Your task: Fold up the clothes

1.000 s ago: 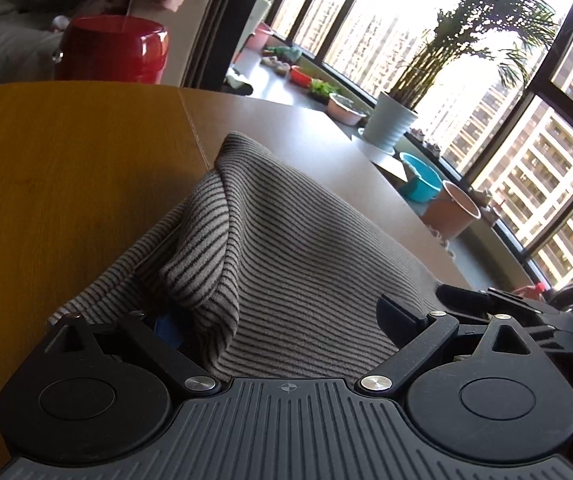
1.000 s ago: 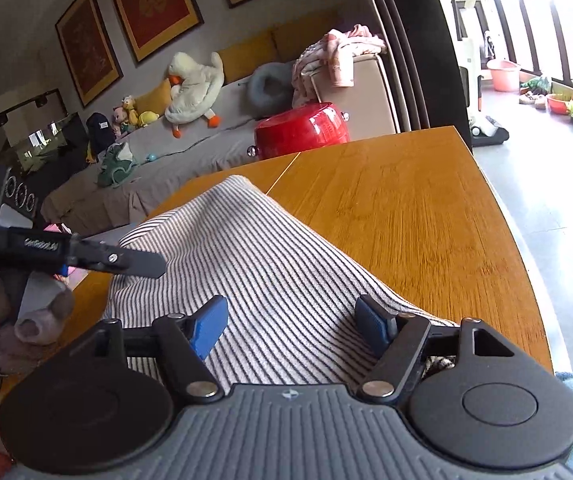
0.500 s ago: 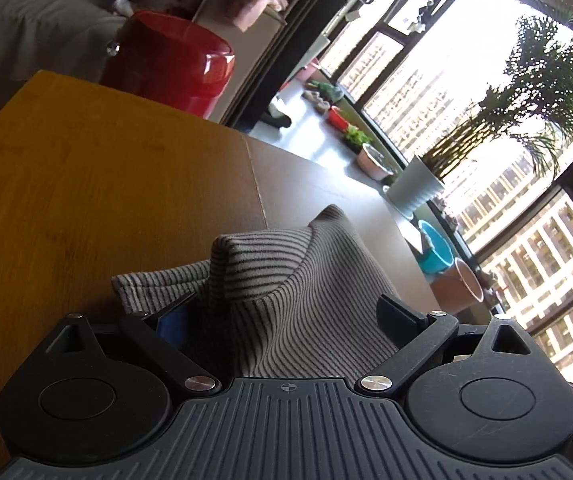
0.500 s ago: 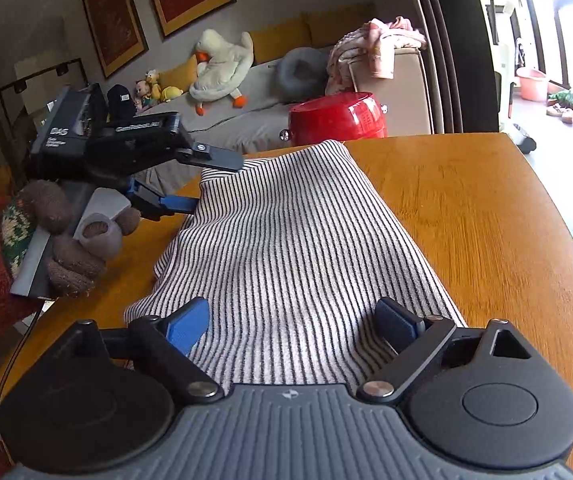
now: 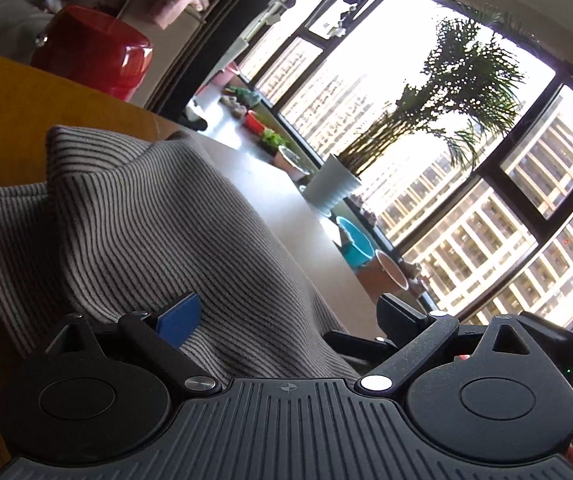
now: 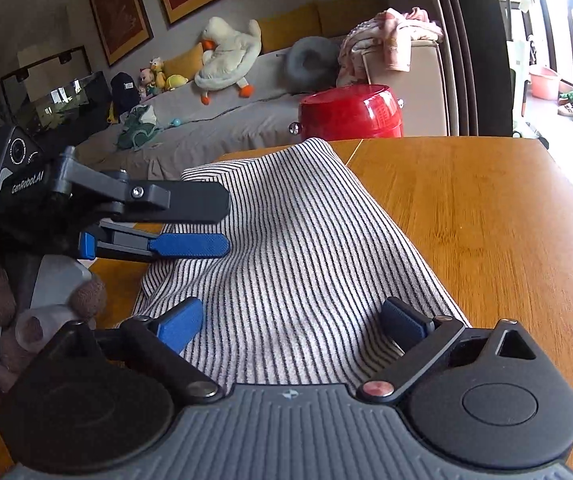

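Observation:
A grey-and-black striped garment (image 6: 298, 240) lies folded in a long band on the wooden table (image 6: 486, 220). My right gripper (image 6: 290, 324) is open at its near end, the blue pads (image 6: 178, 328) spread wide with cloth lying between them. My left gripper (image 6: 222, 224) reaches in from the left over the garment's left edge, and a gap shows between its two fingers. In the left wrist view the garment (image 5: 158, 232) is bunched in front of the open left gripper (image 5: 288, 316), and its far edge is rumpled.
A red round container (image 6: 350, 112) stands just beyond the table's far edge. A sofa with a plush duck (image 6: 226, 56) is behind it. A person's gloved hand (image 6: 46, 308) holds the left gripper. A potted plant (image 5: 334, 188) and bowls line the window sill.
The garment, raised in a peak a second ago, has come down flatter on the table. My left gripper has moved in over the garment's left edge and tilted. My right gripper stayed open.

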